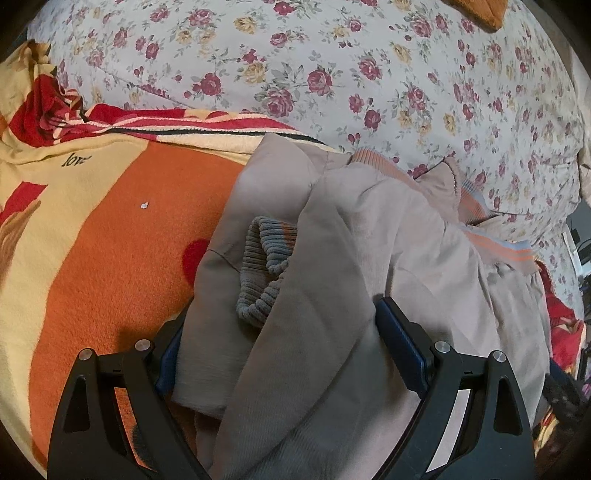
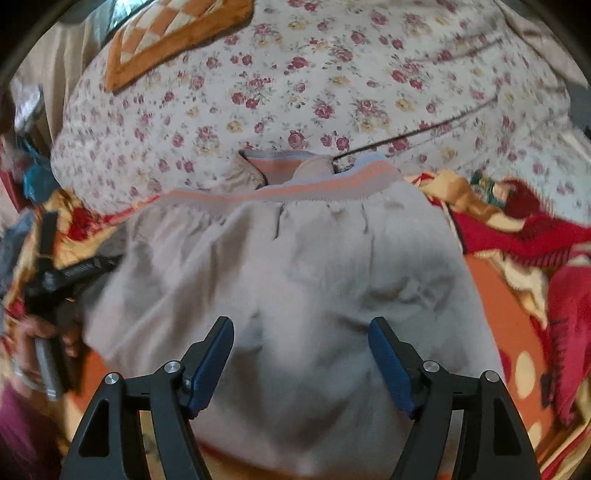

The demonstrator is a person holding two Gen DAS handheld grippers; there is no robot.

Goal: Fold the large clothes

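A beige jacket (image 1: 332,258) with ribbed grey cuffs and an orange-striped hem lies bunched on a bed, half on an orange, yellow and red fleece blanket (image 1: 110,229) and half against a rose-print quilt (image 1: 332,74). The only legible writing is a scrap of black script on the blanket's yellow band, reading roughly "lov"; the rest is lost in a fold. The left gripper (image 1: 280,354) has its blue-padded fingers (image 1: 400,354) on either side of a thick fold of the jacket, sleeve cuff included; the left pad is largely buried in the cloth. In the right wrist view, the right gripper (image 2: 301,365) hangs over the jacket's back panel with its fingers (image 2: 391,369) spread wide and nothing pressed between them. An orange checked cushion (image 2: 166,33) lies on the quilt beyond. At the blurred left edge of that view, a hand (image 2: 33,354) grips the other black tool; the clutter behind it cannot be made out.
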